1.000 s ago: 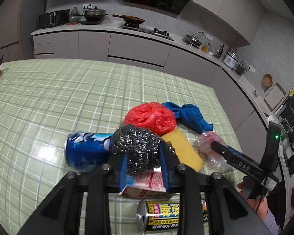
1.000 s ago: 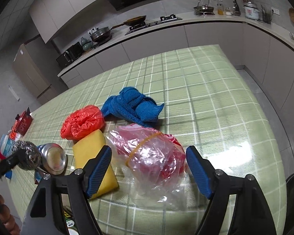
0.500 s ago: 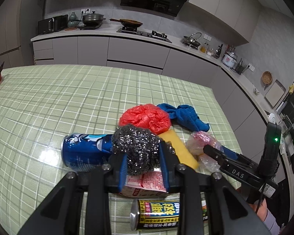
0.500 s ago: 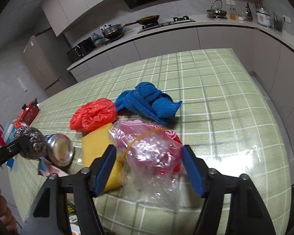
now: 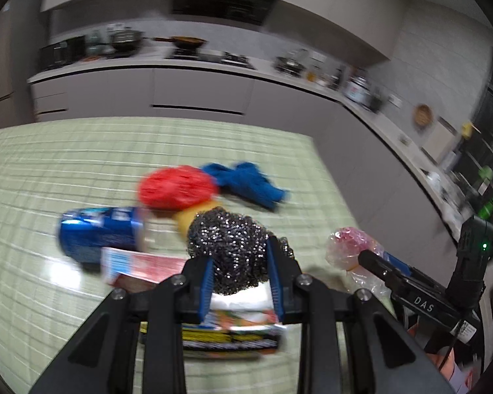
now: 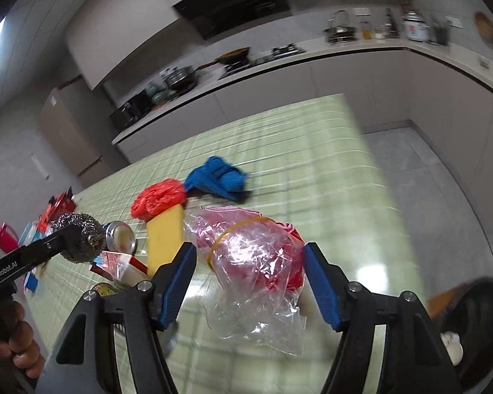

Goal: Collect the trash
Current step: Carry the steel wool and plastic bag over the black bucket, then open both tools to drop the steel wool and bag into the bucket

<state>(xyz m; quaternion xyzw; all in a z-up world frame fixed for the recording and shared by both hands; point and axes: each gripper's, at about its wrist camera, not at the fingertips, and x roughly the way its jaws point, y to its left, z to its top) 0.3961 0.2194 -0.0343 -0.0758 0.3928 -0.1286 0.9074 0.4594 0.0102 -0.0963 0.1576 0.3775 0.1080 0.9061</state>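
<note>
My left gripper [image 5: 240,262] is shut on a steel wool scourer [image 5: 233,243], held above the clutter on the green checked table [image 5: 49,164]. My right gripper [image 6: 249,252] is shut on a clear plastic bag [image 6: 256,256] with red contents and a yellow rubber band; its loose end hangs below the pads. The left wrist view shows that plastic bag [image 5: 348,246] at the right gripper's tip [image 5: 364,257], off the table. The right wrist view shows the scourer [image 6: 82,236] at far left, in the left gripper [image 6: 72,236].
On the table lie a blue can [image 5: 98,233], a red crumpled bag [image 5: 177,188], a blue cloth [image 5: 249,184], a yellow sponge [image 6: 166,239], a red-and-white carton [image 5: 141,266] and a yellow-black can [image 5: 226,338]. A dark round container [image 6: 476,321] sits low right, past the table edge.
The right jaws narrowed onto the plastic bag and lifted it up and back from the table. The left gripper swung right with the scourer. Both views are now motion-blurred.
</note>
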